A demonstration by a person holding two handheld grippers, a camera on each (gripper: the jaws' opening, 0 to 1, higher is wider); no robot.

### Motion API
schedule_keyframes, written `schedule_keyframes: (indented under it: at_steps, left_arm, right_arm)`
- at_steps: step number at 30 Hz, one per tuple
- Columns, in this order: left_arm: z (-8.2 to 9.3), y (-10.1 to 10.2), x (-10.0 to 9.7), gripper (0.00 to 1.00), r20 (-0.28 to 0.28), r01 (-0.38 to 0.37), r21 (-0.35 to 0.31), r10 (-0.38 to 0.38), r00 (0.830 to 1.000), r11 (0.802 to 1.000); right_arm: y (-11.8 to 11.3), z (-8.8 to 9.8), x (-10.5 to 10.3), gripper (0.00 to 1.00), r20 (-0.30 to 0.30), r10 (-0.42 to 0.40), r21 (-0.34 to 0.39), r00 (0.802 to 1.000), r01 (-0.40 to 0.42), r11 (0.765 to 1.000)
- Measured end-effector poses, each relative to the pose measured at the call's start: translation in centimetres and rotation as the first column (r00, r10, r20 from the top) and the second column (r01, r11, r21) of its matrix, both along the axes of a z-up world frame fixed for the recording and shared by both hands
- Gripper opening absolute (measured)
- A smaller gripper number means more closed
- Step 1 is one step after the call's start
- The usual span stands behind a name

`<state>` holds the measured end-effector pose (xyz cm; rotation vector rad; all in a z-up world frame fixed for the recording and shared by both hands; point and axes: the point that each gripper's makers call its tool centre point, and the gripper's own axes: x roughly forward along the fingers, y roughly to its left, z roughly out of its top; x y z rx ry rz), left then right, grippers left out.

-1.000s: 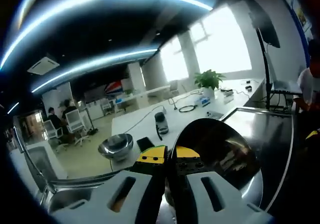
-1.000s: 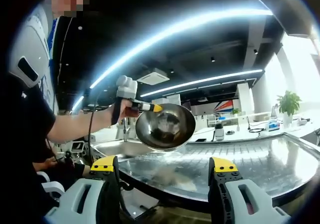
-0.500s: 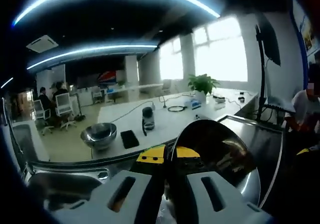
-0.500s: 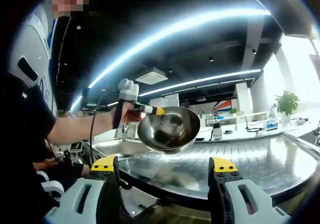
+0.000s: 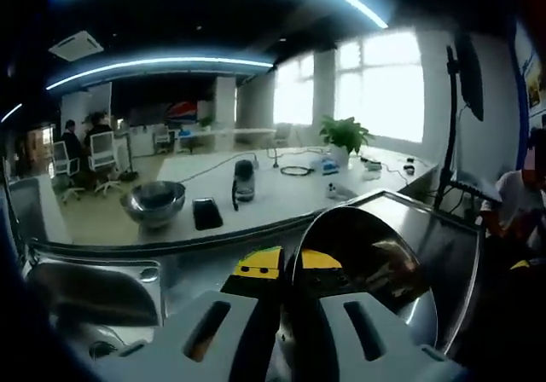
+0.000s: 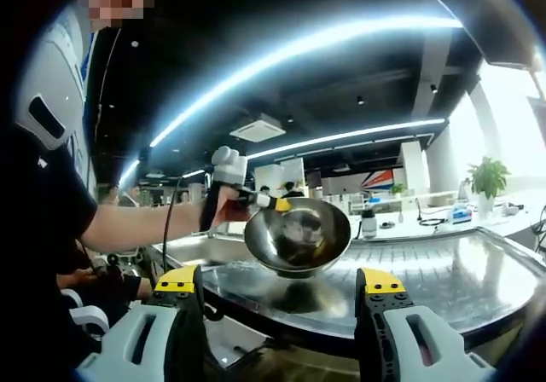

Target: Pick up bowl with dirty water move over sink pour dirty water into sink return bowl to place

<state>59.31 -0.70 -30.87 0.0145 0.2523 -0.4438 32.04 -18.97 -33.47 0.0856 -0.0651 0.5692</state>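
In the left gripper view my left gripper (image 5: 290,267) is shut on the rim of a shiny steel bowl (image 5: 375,271), which spreads to the right of the jaws. The steel sink basin (image 5: 94,297) lies at lower left. In the right gripper view the same bowl (image 6: 299,235) hangs just above the steel counter (image 6: 426,271), nearly level, with the left gripper (image 6: 271,203) clamped on its left rim. The sink (image 6: 205,250) is behind and left of the bowl. My right gripper (image 6: 281,284) is open near the counter's front edge, with nothing between its jaws.
A second steel bowl (image 5: 153,203), a black phone (image 5: 206,213) and a dark bottle (image 5: 243,182) sit on the white table beyond the counter. A potted plant (image 5: 341,135) stands farther back. A person's forearm (image 6: 136,224) reaches in from the left.
The held bowl has moved right, away from the sink, and sunk lower over the counter while tipping back towards level. The right gripper has stayed still and open.
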Motion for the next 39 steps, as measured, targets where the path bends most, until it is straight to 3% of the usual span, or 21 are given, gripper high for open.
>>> schedule_keyframes:
  at_steps: [5,8,9,14,29,39]
  left_arm:
    - [-1.5,0.4,0.8,0.0,-0.049,-0.018,-0.066,0.014,0.999,0.998]
    - [-2.1,0.5,1.2,0.0,-0.06,-0.021,-0.063,0.017,0.998,0.998]
    - [-2.5,0.3,1.3,0.0,-0.081,-0.022,-0.095,0.014,0.997,0.995]
    - [-3.4,0.7,1.6,0.0,-0.097,-0.037,-0.118,0.026,0.995,0.992]
    - [-4.2,0.7,2.2,0.0,-0.09,-0.023,-0.022,0.021,0.996,0.999]
    - [-4.2,0.7,2.5,0.0,-0.076,-0.006,0.008,0.007,0.997,1.0]
  right_arm:
    - [0.2,0.1,0.0,0.65,-0.002,-0.002,-0.008,1.0,0.002,1.0]
    - [0.4,0.0,-0.1,0.65,-0.009,-0.001,-0.024,1.0,0.001,1.0]
    - [0.4,0.0,-0.1,0.65,-0.009,-0.002,-0.026,1.0,0.002,1.0]
    - [0.4,0.0,-0.1,0.65,-0.012,-0.008,-0.021,1.0,0.008,1.0]
    - [1.0,0.0,-0.2,0.65,-0.011,0.01,-0.026,1.0,-0.01,1.0]
    - [0.7,-0.4,-0.1,0.65,-0.021,0.004,-0.023,1.0,-0.005,1.0]
